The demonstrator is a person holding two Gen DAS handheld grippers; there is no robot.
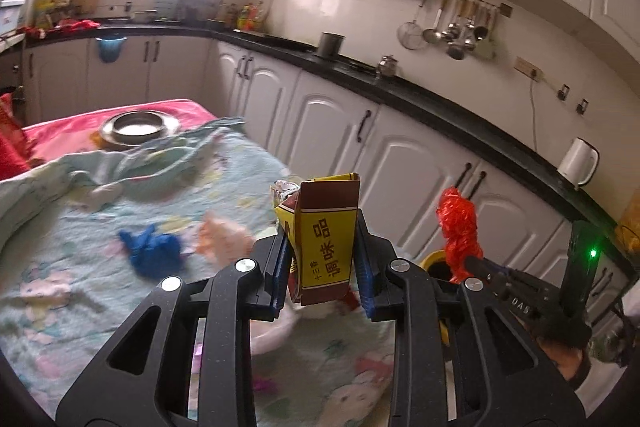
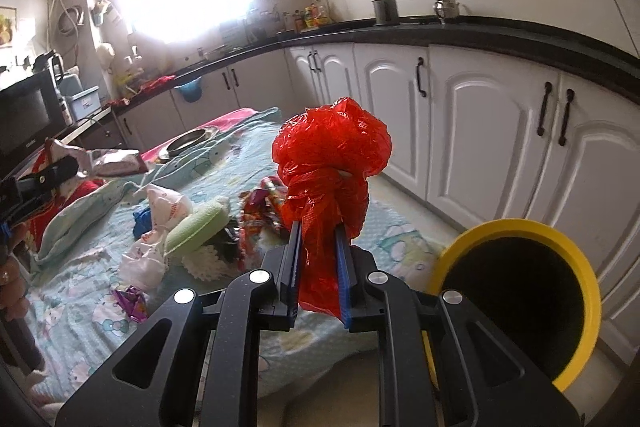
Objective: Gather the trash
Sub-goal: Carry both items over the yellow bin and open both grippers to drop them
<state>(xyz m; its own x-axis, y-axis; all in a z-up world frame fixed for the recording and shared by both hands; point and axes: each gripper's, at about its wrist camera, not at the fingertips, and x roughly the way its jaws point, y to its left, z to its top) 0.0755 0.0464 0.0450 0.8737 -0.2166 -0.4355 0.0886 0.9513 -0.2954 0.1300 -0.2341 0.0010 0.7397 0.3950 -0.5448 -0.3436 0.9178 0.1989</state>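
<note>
My left gripper is shut on a yellow and brown seasoning packet and holds it above the table's right side. My right gripper is shut on a crumpled red plastic bag; it also shows in the left wrist view. A yellow-rimmed bin with a dark inside stands on the floor just right of the right gripper. More trash lies on the table: a white wrapper, a green piece, red wrappers, a purple wrapper, a blue scrap.
The table has a pale floral cloth, rumpled at the far end. A metal dish sits on a pink cloth at the back. White cabinets under a black counter run along the right. A white kettle stands on the counter.
</note>
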